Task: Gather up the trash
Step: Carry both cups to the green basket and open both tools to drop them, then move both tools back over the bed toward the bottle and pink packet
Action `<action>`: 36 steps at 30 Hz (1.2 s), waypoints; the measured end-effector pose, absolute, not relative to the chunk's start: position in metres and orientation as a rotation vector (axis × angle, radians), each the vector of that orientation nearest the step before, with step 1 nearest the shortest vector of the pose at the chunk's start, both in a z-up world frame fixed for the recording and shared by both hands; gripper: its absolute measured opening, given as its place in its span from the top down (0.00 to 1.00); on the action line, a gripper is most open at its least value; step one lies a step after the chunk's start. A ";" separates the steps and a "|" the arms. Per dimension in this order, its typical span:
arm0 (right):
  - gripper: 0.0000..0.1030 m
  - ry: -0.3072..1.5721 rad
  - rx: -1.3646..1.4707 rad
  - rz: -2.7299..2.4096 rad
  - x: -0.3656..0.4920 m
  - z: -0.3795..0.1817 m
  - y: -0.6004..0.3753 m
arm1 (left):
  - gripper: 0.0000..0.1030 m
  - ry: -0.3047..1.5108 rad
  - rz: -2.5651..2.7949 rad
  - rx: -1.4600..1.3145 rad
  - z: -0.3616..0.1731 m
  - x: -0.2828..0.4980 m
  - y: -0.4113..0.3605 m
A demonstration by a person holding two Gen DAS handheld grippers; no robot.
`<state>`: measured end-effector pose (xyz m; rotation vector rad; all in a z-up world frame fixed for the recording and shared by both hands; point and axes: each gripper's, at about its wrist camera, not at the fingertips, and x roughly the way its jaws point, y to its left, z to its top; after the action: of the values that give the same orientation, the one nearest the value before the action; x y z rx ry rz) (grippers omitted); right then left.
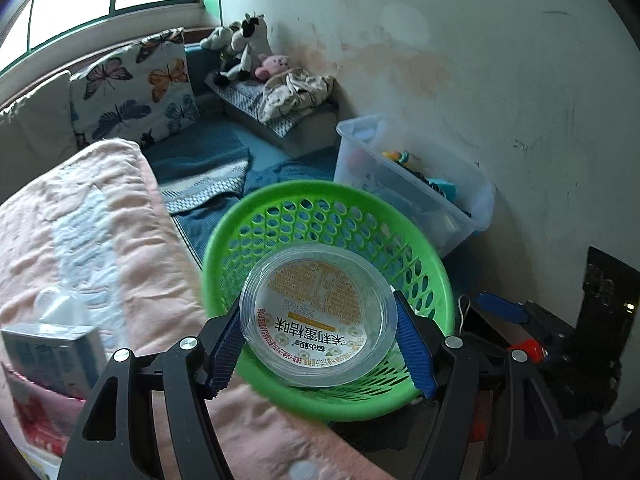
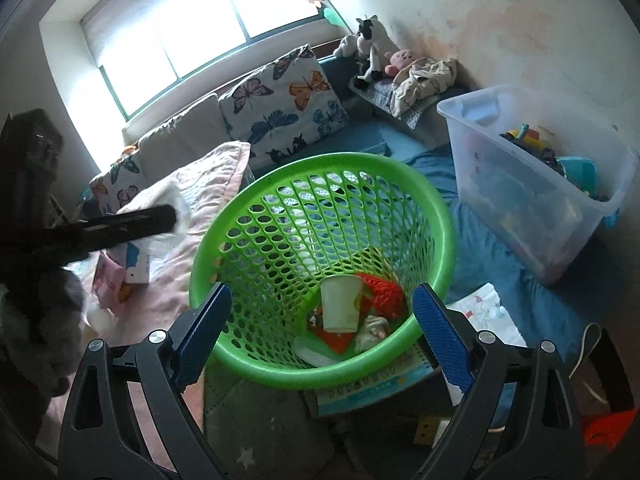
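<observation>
**Plastic lid held over basket; right gripper empty**

Left wrist view: my left gripper [image 1: 320, 344] has its blue pads [image 1: 225, 346] pressed on either side of a round clear plastic lid [image 1: 318, 316] with a yellow-and-white printed label, text upside down to me. The lid sits in front of the mouth of the green basket [image 1: 340, 208], whose rim I see all round it; I cannot tell whether the lid is inside the rim or just above it. A pink blanket [image 1: 100, 240] lies to the left, a tissue box [image 1: 52, 352] on it.

Right wrist view: my right gripper [image 2: 320, 344] stands wide apart with nothing between the pads, one finger on each side of the basket's near rim; whether they touch it I cannot tell. Inside the basket: a white paper cup [image 2: 341, 302] on its side, a red-orange mesh piece [image 2: 386, 294], a crumpled wrapper [image 2: 372, 332], and other bits I cannot make out. A clear storage bin [image 2: 532, 184] with toys stands to the right, well apart.
</observation>
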<state>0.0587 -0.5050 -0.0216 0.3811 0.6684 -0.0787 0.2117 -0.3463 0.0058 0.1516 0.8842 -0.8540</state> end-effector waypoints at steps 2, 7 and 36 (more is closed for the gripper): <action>0.11 0.669 0.384 -0.080 0.057 -0.023 -0.506 | 0.35 0.902 -0.855 0.151 0.001 0.213 -0.351; 0.11 0.676 0.405 -0.084 0.050 -0.026 -0.505 | 0.23 0.912 -0.864 0.133 -0.003 0.212 -0.354; 0.12 0.698 0.301 0.126 0.077 -0.006 -0.413 | 0.21 0.845 -0.403 -0.082 0.018 0.185 -0.141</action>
<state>0.0766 -0.4134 -0.0063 0.3014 0.6977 0.1257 0.1854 -0.1411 0.0181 -0.0823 0.8451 -0.4030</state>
